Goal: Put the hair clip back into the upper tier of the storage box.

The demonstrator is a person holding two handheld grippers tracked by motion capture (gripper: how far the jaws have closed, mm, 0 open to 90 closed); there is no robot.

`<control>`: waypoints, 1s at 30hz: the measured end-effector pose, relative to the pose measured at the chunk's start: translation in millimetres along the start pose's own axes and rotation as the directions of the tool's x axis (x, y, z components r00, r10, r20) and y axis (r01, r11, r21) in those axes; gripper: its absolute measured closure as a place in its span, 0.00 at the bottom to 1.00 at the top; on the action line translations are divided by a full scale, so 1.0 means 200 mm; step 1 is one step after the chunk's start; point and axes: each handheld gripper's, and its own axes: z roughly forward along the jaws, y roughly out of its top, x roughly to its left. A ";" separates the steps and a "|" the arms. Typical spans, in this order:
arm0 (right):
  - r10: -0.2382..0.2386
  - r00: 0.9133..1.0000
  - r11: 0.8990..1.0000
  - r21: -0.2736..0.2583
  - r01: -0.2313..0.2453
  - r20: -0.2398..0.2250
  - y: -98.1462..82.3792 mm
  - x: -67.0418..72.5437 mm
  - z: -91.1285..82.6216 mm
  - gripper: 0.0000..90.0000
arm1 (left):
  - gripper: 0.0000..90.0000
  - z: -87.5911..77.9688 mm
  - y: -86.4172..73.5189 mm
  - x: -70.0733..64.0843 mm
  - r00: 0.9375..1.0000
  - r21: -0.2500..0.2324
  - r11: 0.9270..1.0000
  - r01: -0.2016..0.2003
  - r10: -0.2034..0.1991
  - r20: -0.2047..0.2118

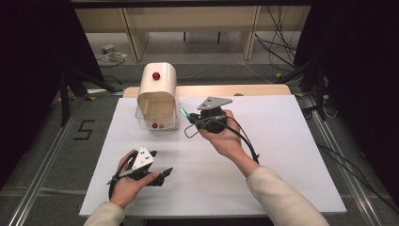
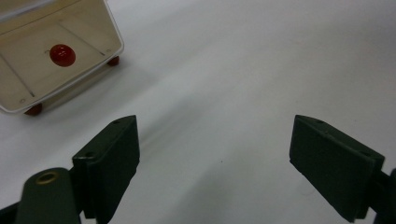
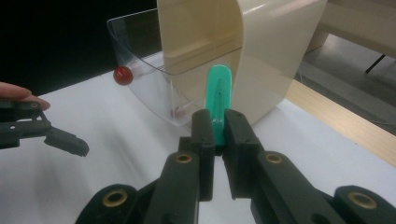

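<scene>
Green stick (image 3: pixel 218 100) sits clamped in the right claw (image 3: pixel 218 128), just beside the cream box (image 1: pixel 157 96) at its 3 o'clock; left claw (image 2: pixel 215 154) gapes apart over the table (image 1: pixel 282 141).

- The place looks like a lab or recording studio set up for filming handling work.
- A white rectangular board (image 1: pixel 263 155) lies on a pale wooden table (image 1: pixel 254 89) as a plain work surface.
- Black curtains (image 1: pixel 357 42) hang at both sides.
- Loose black cables (image 1: pixel 277 44) run over the grey carpeted floor (image 1: pixel 61 155).
- Metal floor rails (image 1: pixel 42 174) flank the table, and a black numeral five (image 1: pixel 84 129) is marked on the floor.
- Light wooden benches (image 1: pixel 188 23) stand behind.
</scene>
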 end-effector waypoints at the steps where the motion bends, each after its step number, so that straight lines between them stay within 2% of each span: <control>1: -0.003 1.000 1.000 -0.004 0.003 0.001 0.00 0.00 0.00 0.93 | 0.18 0.00 0.00 0.00 1.000 0.000 1.000 0.000 0.000 0.000; 30: -0.006 1.000 1.000 -0.004 0.006 -0.010 0.08 0.02 0.08 0.93 | 0.18 0.00 0.00 0.00 1.000 -0.003 1.000 0.001 -0.001 0.003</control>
